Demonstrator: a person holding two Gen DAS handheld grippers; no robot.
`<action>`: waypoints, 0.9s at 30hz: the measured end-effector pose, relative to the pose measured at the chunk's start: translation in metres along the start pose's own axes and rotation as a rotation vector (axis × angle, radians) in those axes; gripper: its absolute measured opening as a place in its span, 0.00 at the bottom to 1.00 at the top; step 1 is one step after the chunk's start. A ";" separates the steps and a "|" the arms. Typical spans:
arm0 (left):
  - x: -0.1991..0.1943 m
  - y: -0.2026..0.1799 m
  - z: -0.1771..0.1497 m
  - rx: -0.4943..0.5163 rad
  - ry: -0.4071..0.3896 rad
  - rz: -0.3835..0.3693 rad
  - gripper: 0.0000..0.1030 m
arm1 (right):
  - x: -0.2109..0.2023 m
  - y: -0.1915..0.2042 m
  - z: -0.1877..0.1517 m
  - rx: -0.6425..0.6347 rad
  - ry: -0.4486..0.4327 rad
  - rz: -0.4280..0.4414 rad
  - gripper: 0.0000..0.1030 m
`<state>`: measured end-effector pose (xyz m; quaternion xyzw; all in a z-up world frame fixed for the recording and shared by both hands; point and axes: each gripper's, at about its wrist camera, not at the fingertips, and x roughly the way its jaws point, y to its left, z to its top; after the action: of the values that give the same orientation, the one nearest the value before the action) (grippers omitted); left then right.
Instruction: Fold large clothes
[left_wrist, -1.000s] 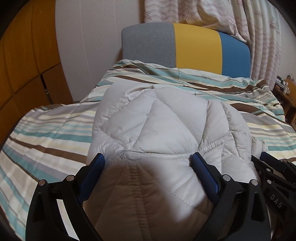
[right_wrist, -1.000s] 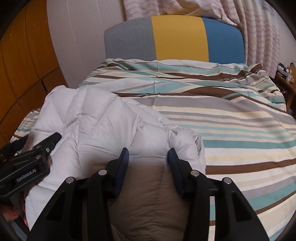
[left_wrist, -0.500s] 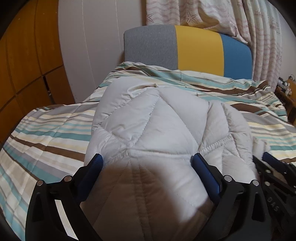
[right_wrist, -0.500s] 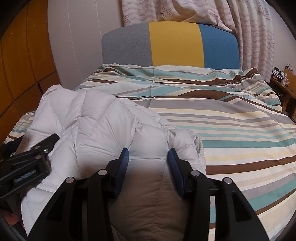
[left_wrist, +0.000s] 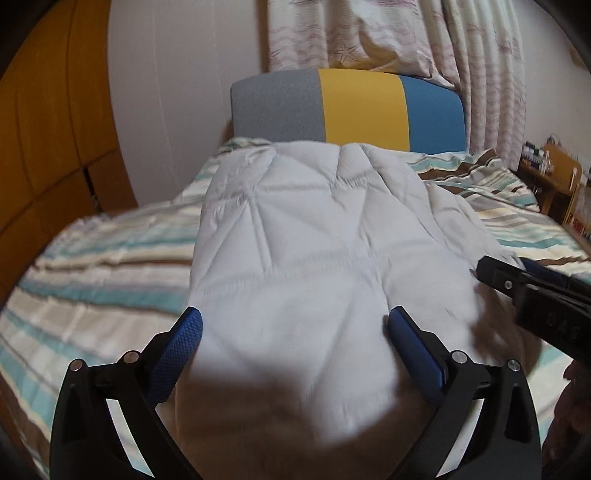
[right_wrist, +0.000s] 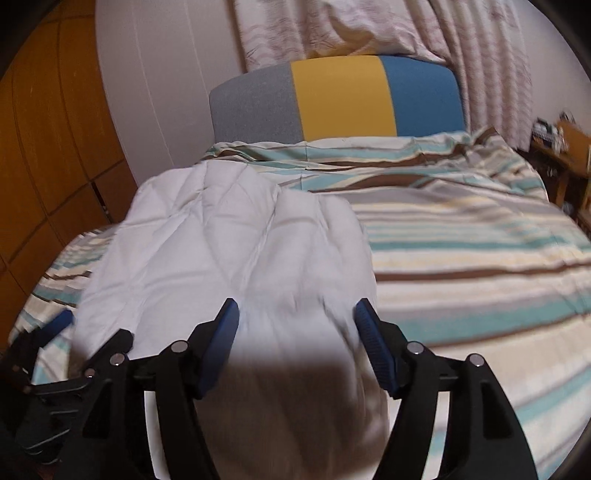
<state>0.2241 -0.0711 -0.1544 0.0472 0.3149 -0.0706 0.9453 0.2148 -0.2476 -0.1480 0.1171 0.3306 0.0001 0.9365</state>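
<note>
Between the blue-padded fingers of the left gripper (left_wrist: 293, 326) runs the near end of the pale grey quilted puffer garment (left_wrist: 314, 240). The jaws stand wide, one pad at each side edge of the cloth; whether the pads actually press on it cannot be told, since the fabric there is blurred and shaded. Ahead of these jaws the garment stretches out long and fairly flat, its diamond stitching showing, until its far edge meets the grey, yellow and blue padded headboard (left_wrist: 347, 110). To the right of the jaws, just beside the garment's right edge, is the black body of the right gripper (left_wrist: 532, 295).

The right gripper (right_wrist: 295, 314) also has its jaws spread wide, with the garment's (right_wrist: 236, 251) near corner lying between them and passing under the camera. Contact with the pads is again unclear. The cloth extends ahead and to the left of these jaws. Low on the left, the left gripper (right_wrist: 55, 354) shows as a dark frame with one blue fingertip at the garment's edge.

Beneath the garment and spreading right of both jaws lies the striped teal, brown and cream bed cover (right_wrist: 461, 258). Beyond the headboard hang pale patterned curtains (left_wrist: 369, 33); far left are orange wooden cabinet doors (left_wrist: 44, 140); far right, a wooden side table (left_wrist: 554, 173).
</note>
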 end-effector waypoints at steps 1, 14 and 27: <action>-0.007 0.004 -0.004 -0.028 0.009 -0.010 0.97 | -0.008 0.000 -0.004 0.010 0.005 0.006 0.66; -0.092 0.025 -0.038 -0.127 0.026 0.054 0.97 | -0.097 0.010 -0.052 0.008 0.011 0.028 0.90; -0.182 0.025 -0.049 -0.114 -0.093 0.092 0.97 | -0.179 0.025 -0.064 -0.015 -0.095 0.059 0.98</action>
<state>0.0550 -0.0205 -0.0825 0.0046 0.2716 -0.0111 0.9623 0.0378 -0.2227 -0.0799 0.1199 0.2821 0.0246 0.9515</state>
